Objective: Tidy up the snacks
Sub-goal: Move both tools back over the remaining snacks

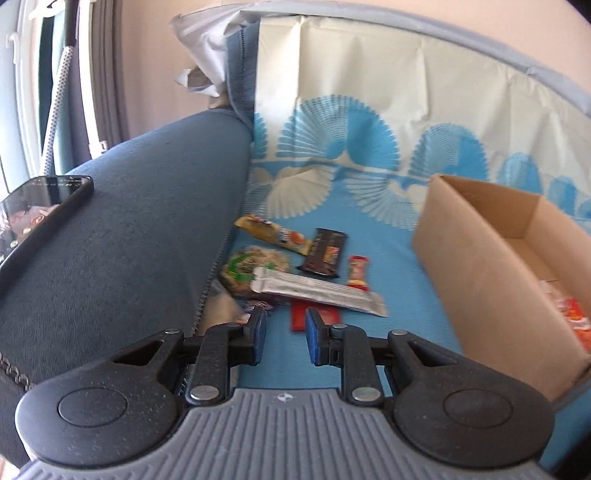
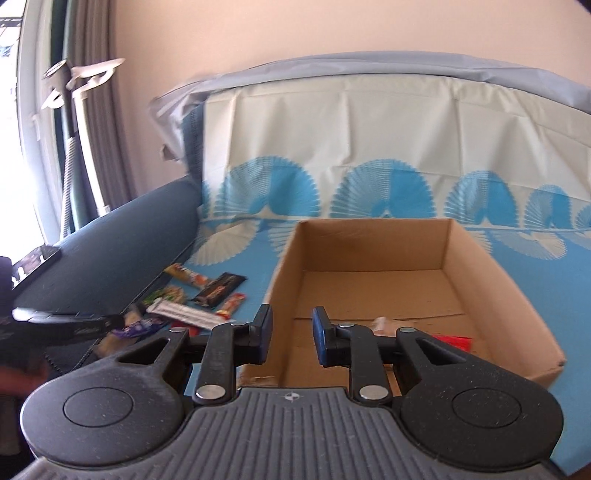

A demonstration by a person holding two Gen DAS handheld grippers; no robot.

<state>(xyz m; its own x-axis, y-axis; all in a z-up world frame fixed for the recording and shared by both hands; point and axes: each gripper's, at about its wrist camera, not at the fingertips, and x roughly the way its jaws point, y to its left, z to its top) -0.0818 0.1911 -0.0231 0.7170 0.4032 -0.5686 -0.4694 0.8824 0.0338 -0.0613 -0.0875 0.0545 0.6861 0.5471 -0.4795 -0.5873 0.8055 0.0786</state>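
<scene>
On the blue patterned cloth (image 1: 388,236) covering the sofa seat, a loose heap of wrapped snack bars (image 1: 295,273) lies beside the dark blue armrest (image 1: 129,229), left of the open brown cardboard box (image 2: 369,273). The left gripper (image 1: 285,332) hangs over the heap, its jaws a narrow gap apart and empty. The right gripper (image 2: 291,332), likewise narrowly parted with nothing between, is above the box's near edge.

I face a dark blue fabric sofa (image 1: 122,236) under a blue-and-cream patterned cover (image 2: 369,122) — plain peach wall (image 2: 295,33), bright curtained window (image 2: 22,147) at left.
</scene>
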